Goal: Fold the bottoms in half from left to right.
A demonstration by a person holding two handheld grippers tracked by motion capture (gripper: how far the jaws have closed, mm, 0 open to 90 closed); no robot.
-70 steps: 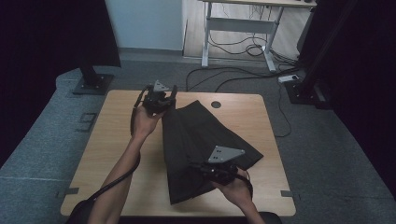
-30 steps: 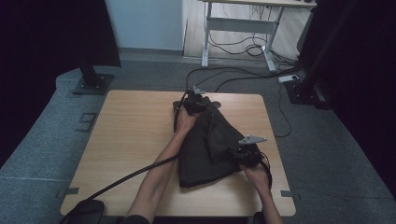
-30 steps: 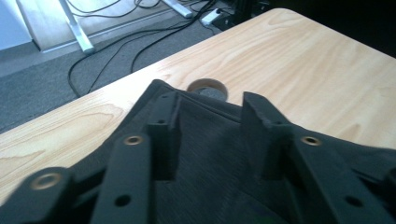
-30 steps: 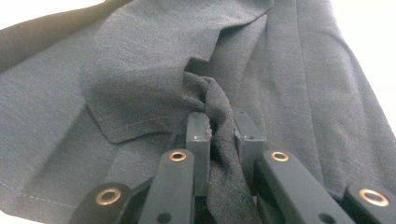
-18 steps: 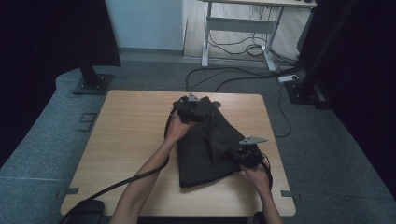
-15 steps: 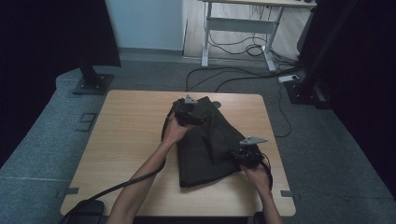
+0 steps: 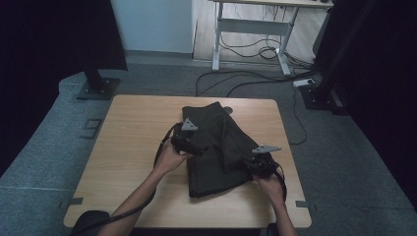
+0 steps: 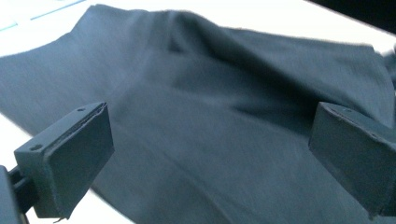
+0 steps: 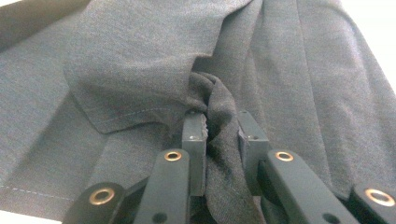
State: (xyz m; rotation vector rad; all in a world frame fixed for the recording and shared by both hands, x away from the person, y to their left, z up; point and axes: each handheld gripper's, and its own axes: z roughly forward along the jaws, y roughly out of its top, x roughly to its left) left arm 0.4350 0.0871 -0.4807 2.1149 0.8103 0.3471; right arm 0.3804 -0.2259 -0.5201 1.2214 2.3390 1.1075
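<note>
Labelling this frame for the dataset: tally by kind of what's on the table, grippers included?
Dark folded garment: 1
Handheld grippers: 2, the left gripper open over the cloth, the right gripper shut on a bunched fold of it
Wooden table: 1
Total: 4

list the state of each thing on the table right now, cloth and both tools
dark garment: folded, lying flat on the table, a bunched fold pinched at its right edge
left tool: jaws just opened wide, nothing between them, over the garment's left side
right tool: shut on a fold of the garment
</note>
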